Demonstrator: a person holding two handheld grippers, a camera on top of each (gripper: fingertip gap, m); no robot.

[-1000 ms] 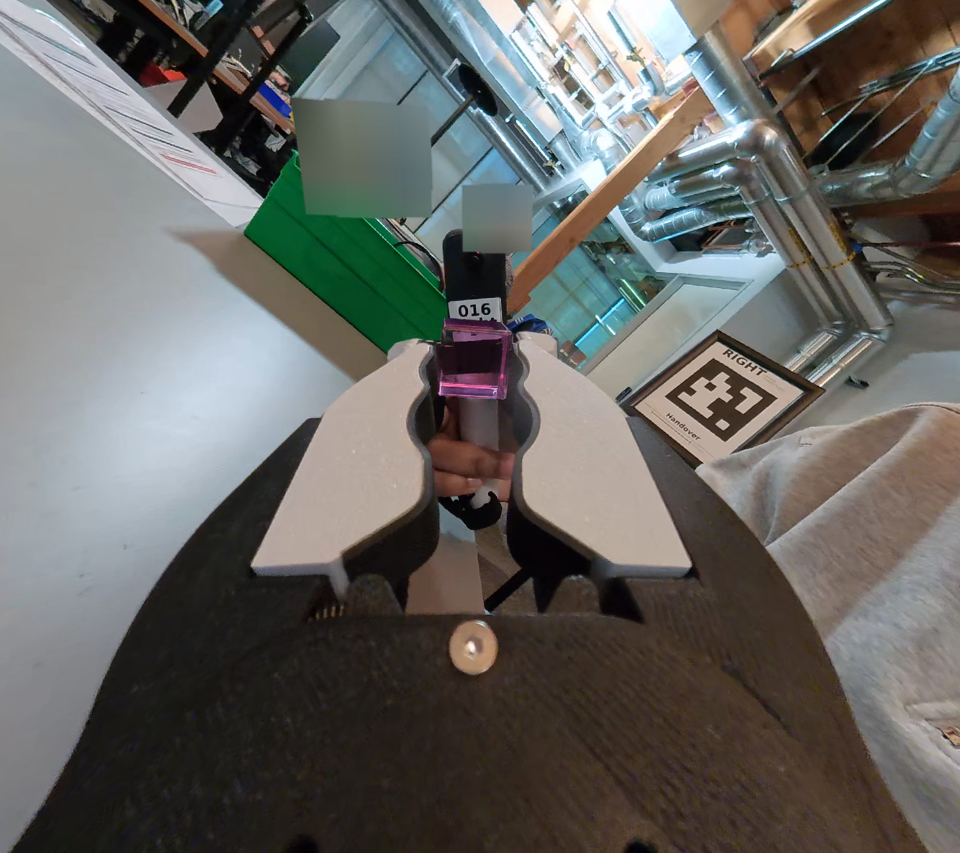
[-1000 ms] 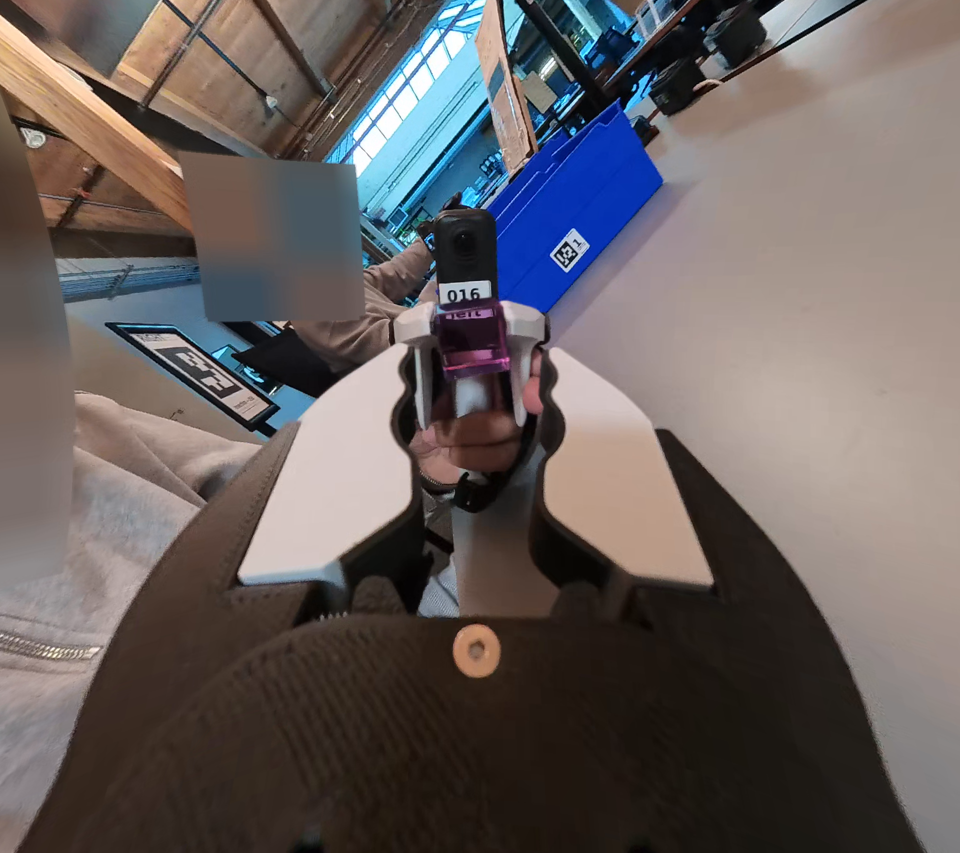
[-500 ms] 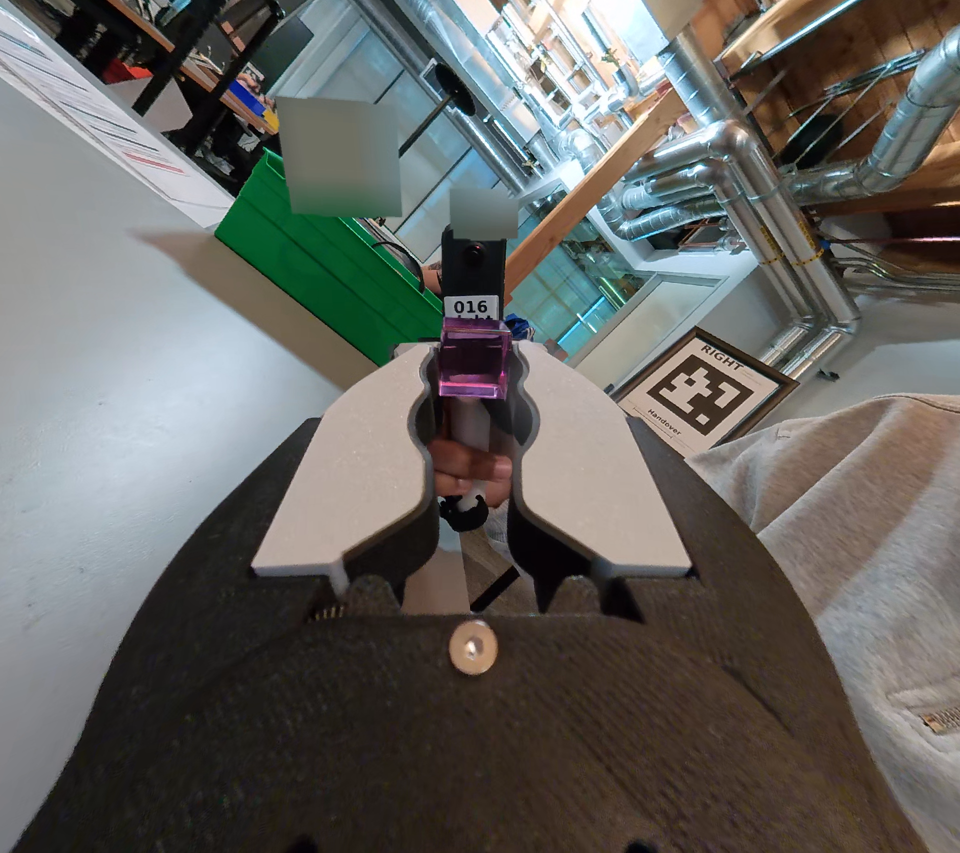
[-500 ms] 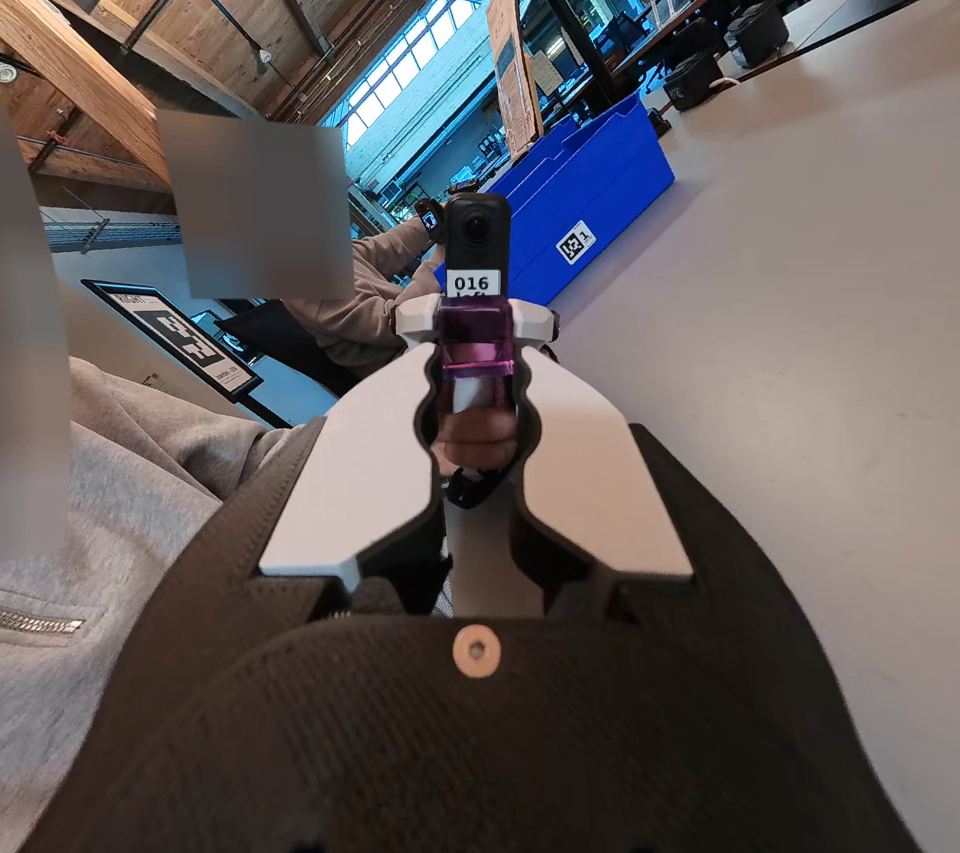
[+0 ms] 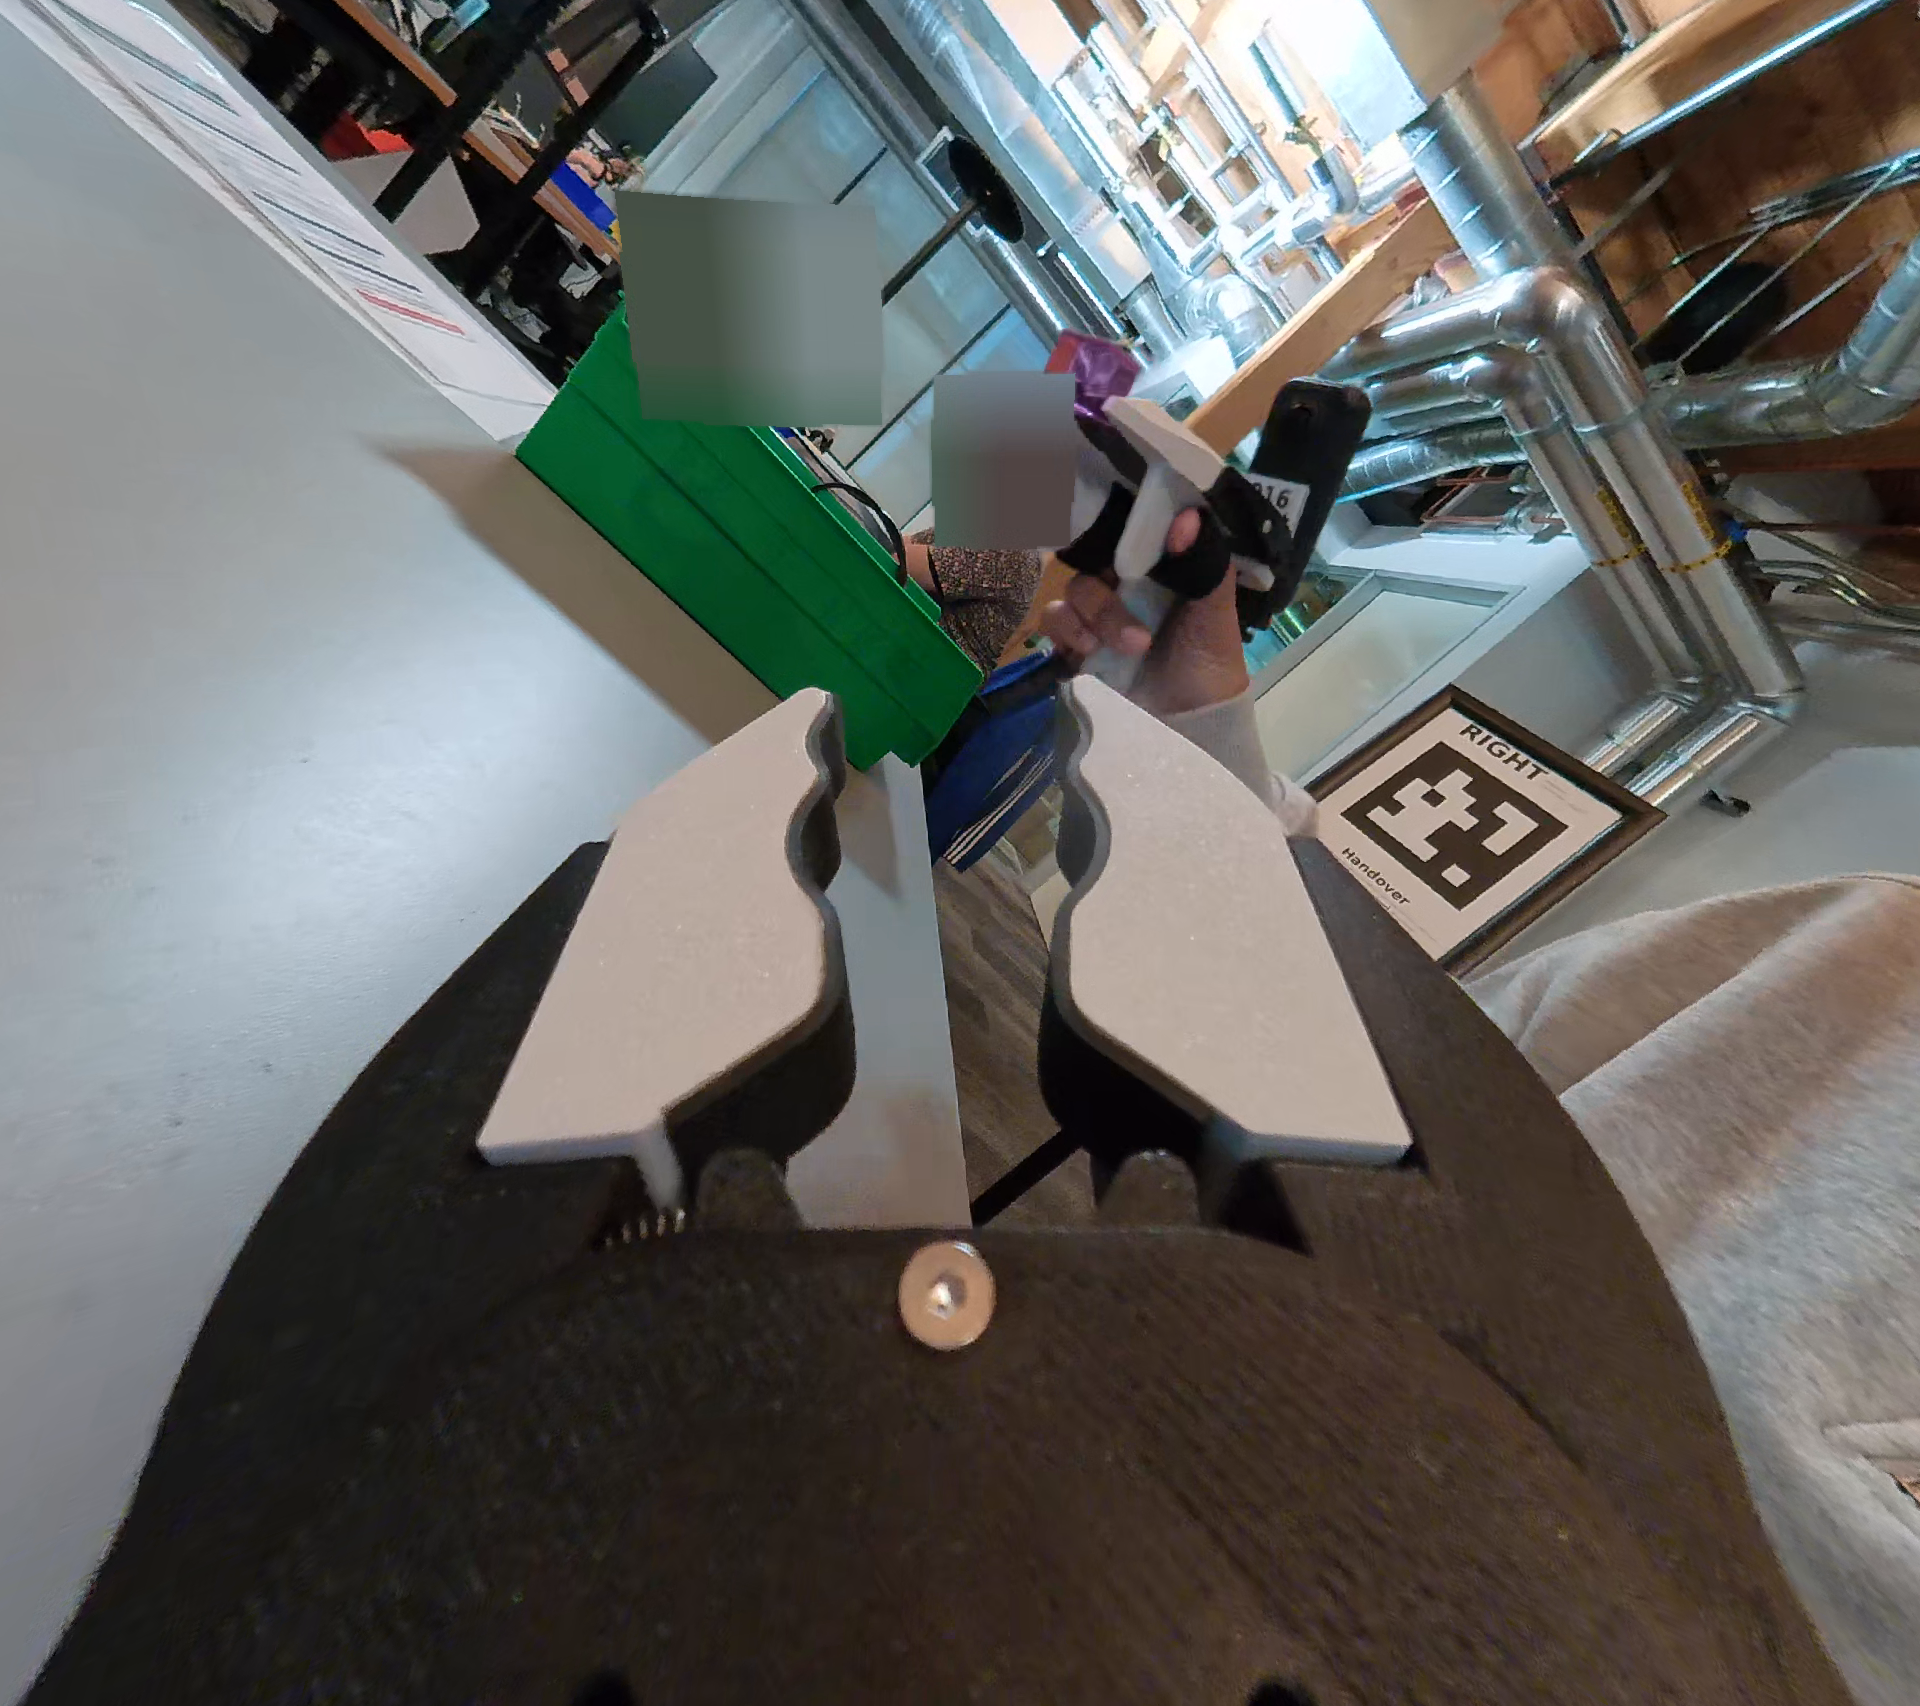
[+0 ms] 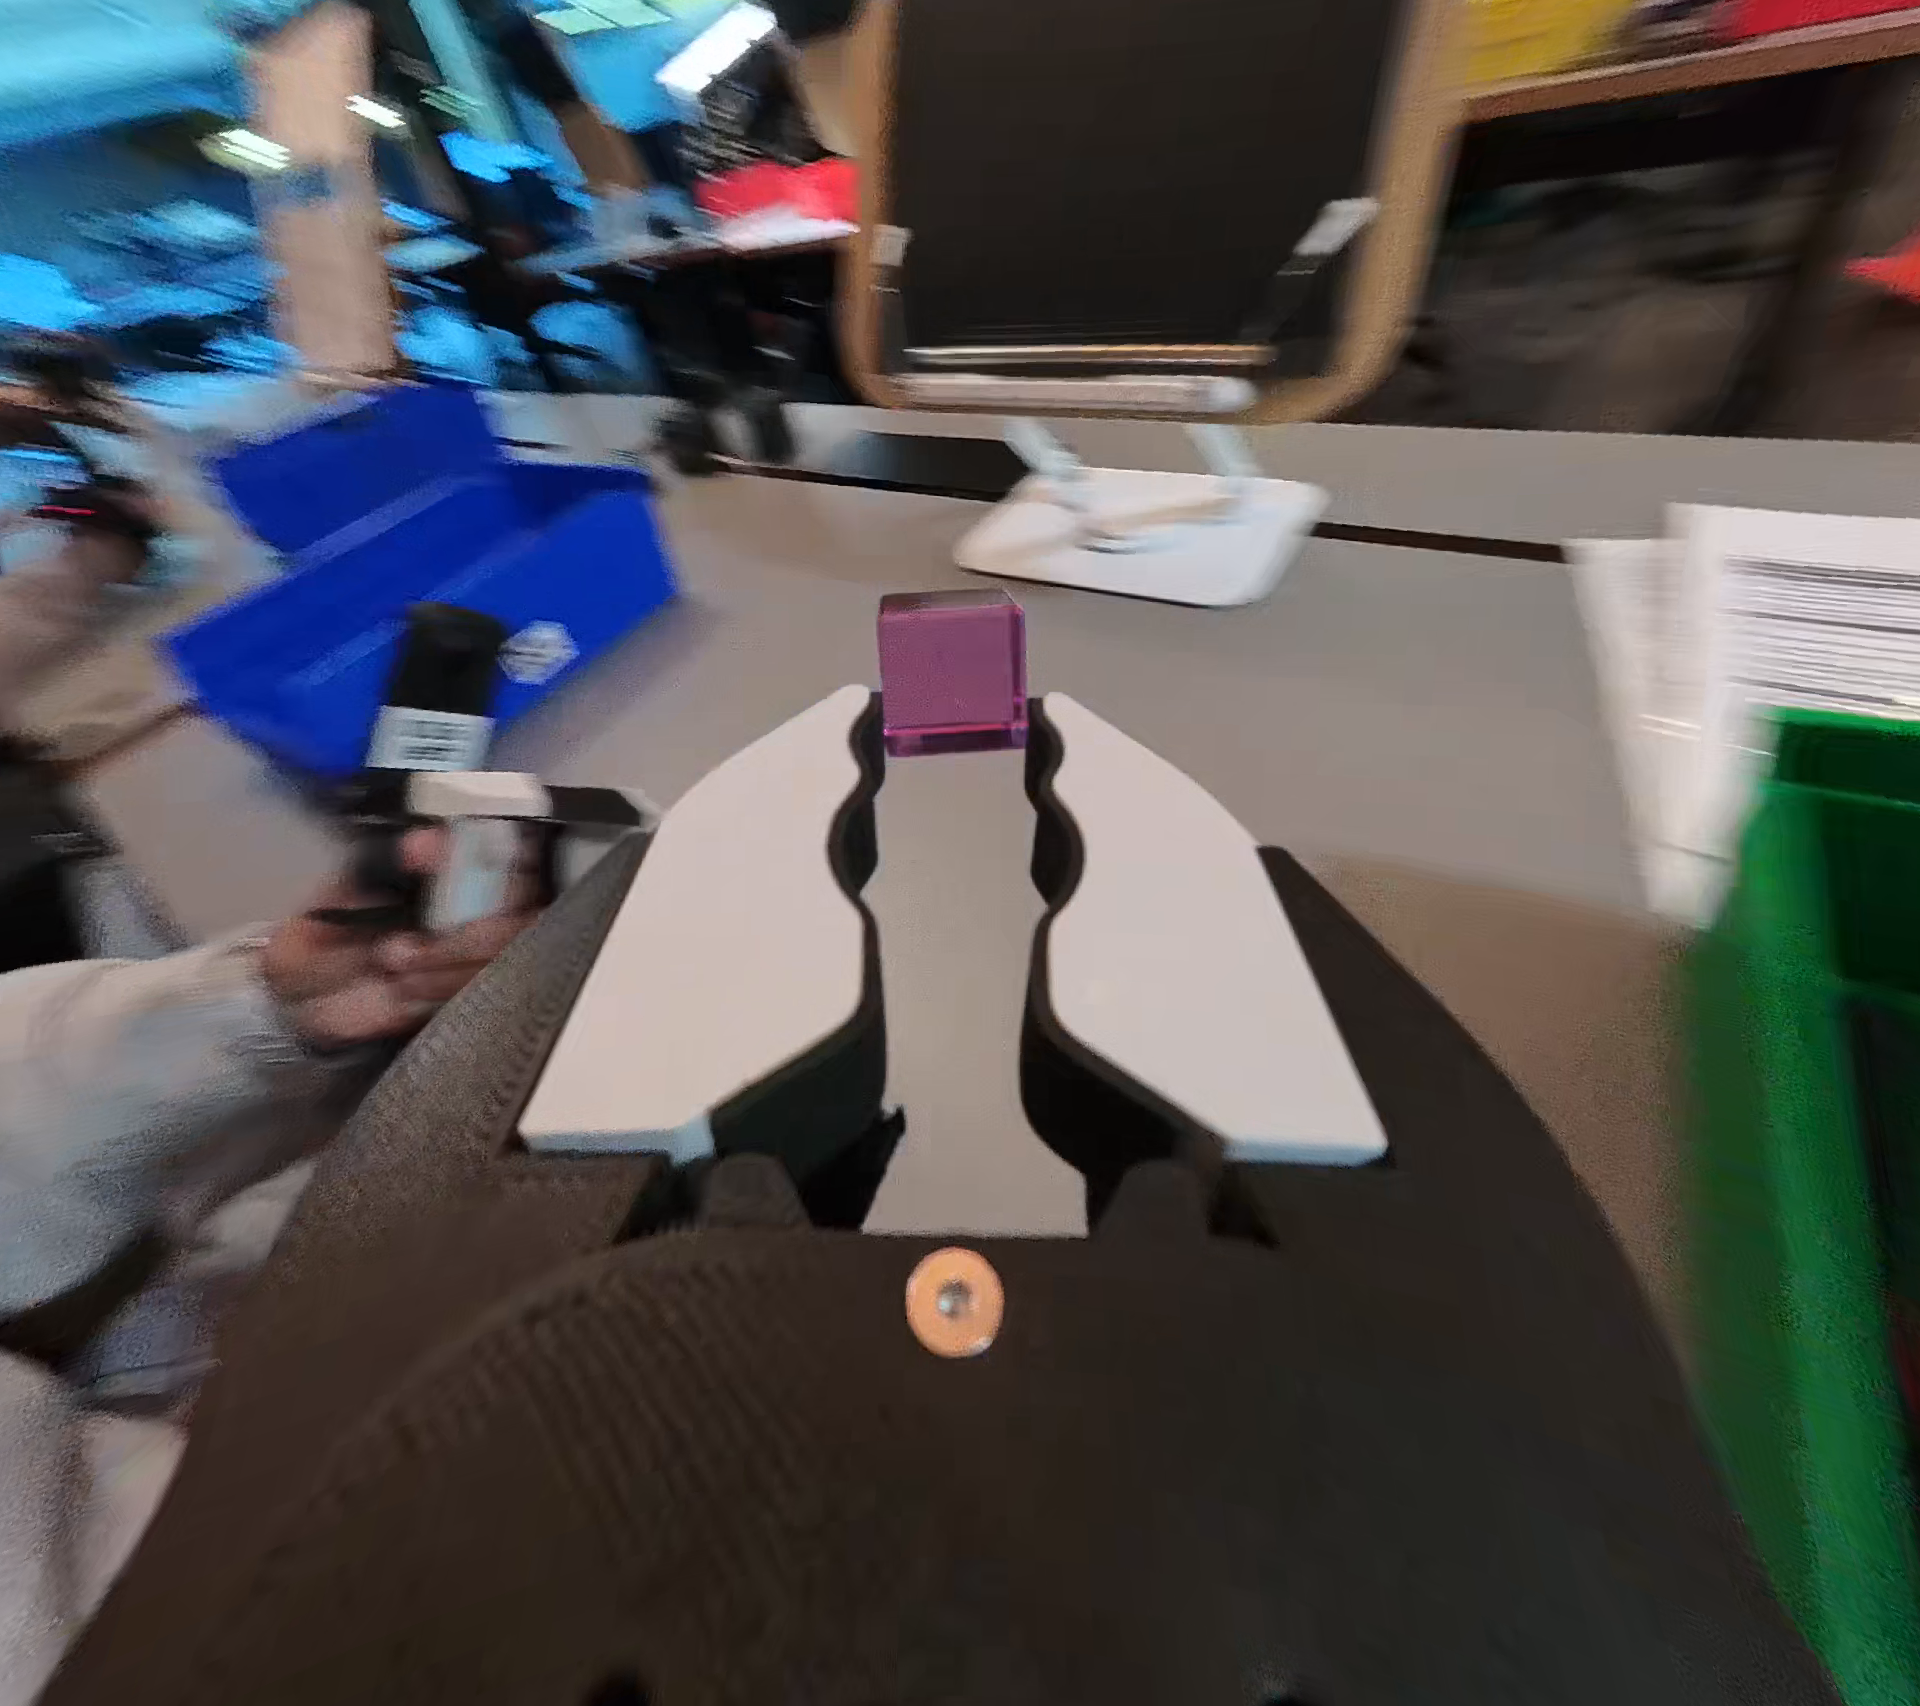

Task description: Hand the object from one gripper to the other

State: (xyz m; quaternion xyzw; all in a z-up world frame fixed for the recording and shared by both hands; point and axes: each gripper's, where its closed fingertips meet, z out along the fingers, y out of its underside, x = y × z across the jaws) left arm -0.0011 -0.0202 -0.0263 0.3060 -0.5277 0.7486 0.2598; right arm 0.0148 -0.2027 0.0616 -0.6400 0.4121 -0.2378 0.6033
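Observation:
A clear purple cube (image 6: pixel 951 674) sits between the fingertips of my right gripper (image 6: pixel 953 709), which is shut on it above the grey table (image 6: pixel 1351 721). In the left wrist view my left gripper (image 5: pixel 945 706) is open and empty. That view also shows the right gripper (image 5: pixel 1143 451) farther off and up to the right, held by a hand, with the purple cube (image 5: pixel 1091 373) at its tip. The left gripper (image 6: pixel 457 815) shows blurred at the left of the right wrist view, apart from the cube.
A green bin (image 5: pixel 748 555) stands on the table (image 5: pixel 260 721), also at the right of the right wrist view (image 6: pixel 1818 1033). There are a blue bin (image 6: pixel 416 555), papers (image 6: pixel 1787 617), a white stand base (image 6: pixel 1143 534), a framed marker sign (image 5: pixel 1475 825) and a grey sleeve (image 5: pixel 1714 1137).
The right gripper shut on the cube, then my left gripper opened and let go. The right gripper has swung away with the cube and the two grippers are now apart.

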